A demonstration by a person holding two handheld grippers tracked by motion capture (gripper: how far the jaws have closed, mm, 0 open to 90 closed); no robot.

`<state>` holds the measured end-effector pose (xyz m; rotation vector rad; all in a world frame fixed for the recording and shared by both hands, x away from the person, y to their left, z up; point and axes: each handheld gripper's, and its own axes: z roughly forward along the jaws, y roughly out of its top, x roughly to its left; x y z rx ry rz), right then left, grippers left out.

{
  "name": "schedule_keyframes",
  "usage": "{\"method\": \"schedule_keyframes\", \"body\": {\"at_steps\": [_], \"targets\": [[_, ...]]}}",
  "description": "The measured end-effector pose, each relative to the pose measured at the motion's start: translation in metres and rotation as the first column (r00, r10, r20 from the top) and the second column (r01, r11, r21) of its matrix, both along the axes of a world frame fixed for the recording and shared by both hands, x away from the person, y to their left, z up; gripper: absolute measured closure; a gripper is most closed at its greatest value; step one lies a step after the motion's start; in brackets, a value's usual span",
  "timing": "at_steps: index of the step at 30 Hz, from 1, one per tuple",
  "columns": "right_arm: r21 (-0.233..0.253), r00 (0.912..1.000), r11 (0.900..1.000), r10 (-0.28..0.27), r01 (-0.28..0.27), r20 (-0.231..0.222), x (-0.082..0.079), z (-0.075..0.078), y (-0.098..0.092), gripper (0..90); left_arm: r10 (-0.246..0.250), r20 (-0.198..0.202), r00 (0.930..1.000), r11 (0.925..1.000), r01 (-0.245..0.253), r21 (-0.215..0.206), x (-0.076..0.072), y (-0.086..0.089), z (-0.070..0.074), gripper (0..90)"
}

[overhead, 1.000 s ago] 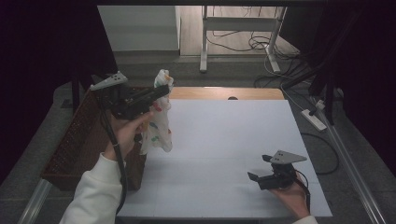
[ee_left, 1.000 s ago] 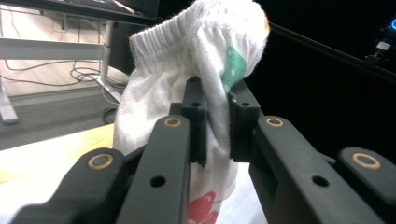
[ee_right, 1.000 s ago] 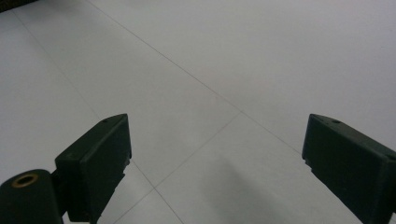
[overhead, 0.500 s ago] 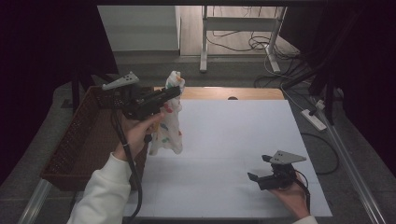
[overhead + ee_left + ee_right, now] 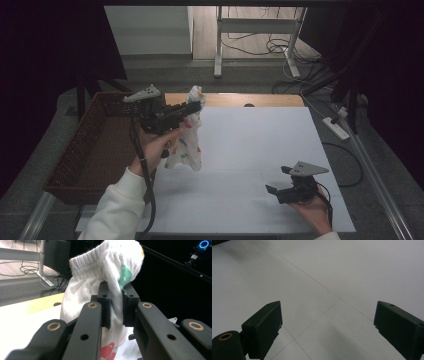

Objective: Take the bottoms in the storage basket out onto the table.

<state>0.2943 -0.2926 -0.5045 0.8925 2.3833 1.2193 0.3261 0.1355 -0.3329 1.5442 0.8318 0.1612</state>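
left tool [image 5: 197, 106] carried sock [image 5: 186, 137] rightward from basket [image 5: 95, 145], perhaps slightly higher

White table [image 5: 250, 150] — wooden far edge, brown wicker basket [image 5: 95, 150] at its left side

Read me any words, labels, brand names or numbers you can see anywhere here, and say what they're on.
There is no readable text in these views.
The sock clamped in the left gripper carries coloured patches, not letters.
The right gripper, the basket and the white table bear no visible markings.
The blue ring light shows no characters.
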Motion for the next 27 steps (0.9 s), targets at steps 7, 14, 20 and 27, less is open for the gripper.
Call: {"method": "schedule_keyframes", "body": {"at_steps": [7,14,20,27], "targets": [[-0.003,1.0,1.0,0.001,-0.001,0.0,0.0,0.0,0.0,8.1,-0.015,-0.012,0.9998,0.9999,0.015,0.006,0.002,-0.009,-0.005,80.4],[0.0,1.0,1.0,0.0,0.0,0.0,0.0,0.0,0.0,8.2,-0.053,-0.016,0.9985,0.9984,0.054,0.018,0.002,-0.028,-0.007,80.4],[-0.003,1.0,1.0,0.002,-0.002,-0.001,0.0,0.001,-0.001,8.2,-0.085,-0.031,0.9959,0.9959,0.086,0.03,0.004,-0.044,-0.014,80.4],[0.002,1.0,1.0,-0.002,0.002,0.002,-0.001,0.0,-0.002,8.2,-0.11,-0.045,0.9929,0.9929,0.112,0.042,0.003,-0.055,-0.025,80.4]]}}
